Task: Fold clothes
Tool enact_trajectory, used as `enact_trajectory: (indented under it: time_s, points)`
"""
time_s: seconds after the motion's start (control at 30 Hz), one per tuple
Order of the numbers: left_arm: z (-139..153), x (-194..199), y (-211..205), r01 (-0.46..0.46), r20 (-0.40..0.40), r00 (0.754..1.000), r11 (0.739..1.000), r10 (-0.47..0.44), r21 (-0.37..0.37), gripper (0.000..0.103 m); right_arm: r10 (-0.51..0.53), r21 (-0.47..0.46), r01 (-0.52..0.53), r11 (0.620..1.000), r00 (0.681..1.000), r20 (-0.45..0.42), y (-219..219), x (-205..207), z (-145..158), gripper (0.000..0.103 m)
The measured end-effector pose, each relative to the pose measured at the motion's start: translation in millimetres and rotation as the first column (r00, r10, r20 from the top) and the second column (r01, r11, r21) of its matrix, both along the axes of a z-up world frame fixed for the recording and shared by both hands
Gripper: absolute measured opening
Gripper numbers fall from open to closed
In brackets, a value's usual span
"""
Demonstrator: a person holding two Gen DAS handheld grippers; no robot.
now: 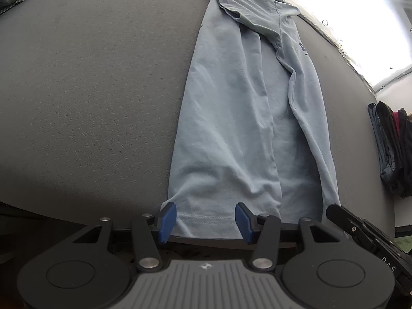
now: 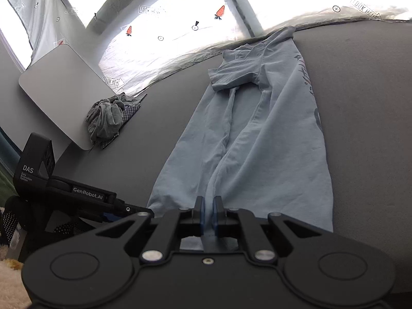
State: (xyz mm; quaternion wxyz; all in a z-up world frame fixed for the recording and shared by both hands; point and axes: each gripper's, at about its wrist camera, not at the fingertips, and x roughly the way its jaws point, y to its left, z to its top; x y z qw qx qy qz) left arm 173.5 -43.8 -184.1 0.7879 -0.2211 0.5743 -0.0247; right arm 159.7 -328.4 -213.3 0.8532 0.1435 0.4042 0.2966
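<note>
We see the blue shirt (image 1: 239, 118) running lengthwise straight away from both tongs, left gripper (image 1: 204, 221) spread wide at its hem, right gripper (image 2: 208, 212) pinching that hem.

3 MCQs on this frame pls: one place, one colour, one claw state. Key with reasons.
1. Where is the crumpled grey garment?
A. on the shirt
B. at the pale grey board's edge
C. in a claw

2. Colour of the long folded cotton T-shirt?
A. light blue
B. red
C. white

3. The right claw is:
A. wide open
B. out of view
C. shut on the hem

Key:
1 B, the crumpled grey garment lies against the pale grey board.
2 A, the T-shirt is light blue.
3 C, the right claw pinches the hem; the left claw gapes.
</note>
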Motion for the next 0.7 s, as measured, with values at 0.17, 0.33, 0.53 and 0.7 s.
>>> enact_trajectory:
  time_s: [0.17, 0.33, 0.53, 0.7]
  points:
    - [0.3, -1.4, 4.9, -0.012, -0.005, 1.000, 1.000, 0.012, 0.004, 0.052, 0.033, -0.007, -0.033, 0.999, 0.999, -0.023, 11.1, 3.1, -0.7, 0.012]
    - [6.6, -1.0, 2.4, 0.004, 0.032, 0.999, 0.997, -0.007, 0.080, 0.052, 0.092, -0.096, -0.102, 0.990, 0.991, -0.098, 29.0, 1.6, -14.4, 0.014]
    - [6.6, 4.3, 3.4, 0.032, 0.084, 0.995, 0.984, -0.047, 0.175, 0.052, -0.207, -0.087, 0.208, 0.974, 0.978, 0.011, -23.7, -2.7, 4.5, 0.028]
    - [-3.7, 6.5, 4.6, 0.029, 0.079, 0.996, 0.987, -0.042, 0.156, 0.051, -0.368, -0.182, 0.354, 0.917, 0.929, -0.047, -54.9, 2.1, -15.4, 0.028]
